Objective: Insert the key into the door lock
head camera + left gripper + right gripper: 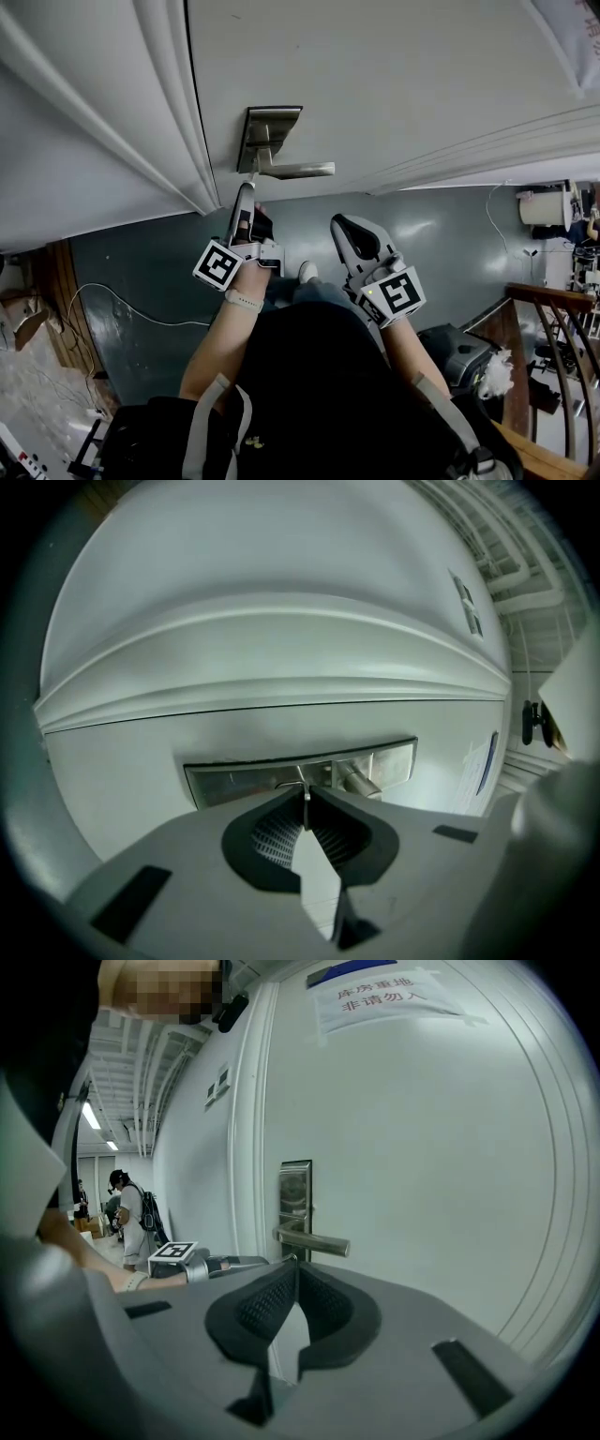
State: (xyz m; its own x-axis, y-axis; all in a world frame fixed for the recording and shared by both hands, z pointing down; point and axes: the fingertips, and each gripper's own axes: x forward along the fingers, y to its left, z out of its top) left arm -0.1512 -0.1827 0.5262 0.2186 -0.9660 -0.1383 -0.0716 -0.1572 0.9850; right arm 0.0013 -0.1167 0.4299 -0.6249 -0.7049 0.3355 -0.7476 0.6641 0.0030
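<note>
1. Poises the left gripper (246, 190) at the brushed-metal lock plate (270, 127) on the white moulded door (394, 75), jaw tips just under the root of the silver lever handle (302, 171).
2. Pinches a thin silver metal key (306, 803) edge-on in that gripper, jaws pressed together on it, with only a short sliver of blade showing past the tips.
3. Points that blade straight at the lower part of the plate, which fills the middle of the left gripper view; looks very near or touching, though cannot tell which.
4. Shows no keyhole clearly in any view, so leaves open whether the tip has begun to enter the lock.
5. Holds the right gripper (339, 225) back from the door, beside the left one and below the lever's free end, jaws closed tip to tip on nothing.
6. Reads, on this evidence, as a late stage: key in hand, gripped firmly and lined up at the lock.
7. Leaves, by the same reading, the seating itself: blade square to the keyhole, then a straight push until the key sits home.
8. Calls for small corrections only, since a tilted blade would probably catch on the plate rather than slide in.
</note>
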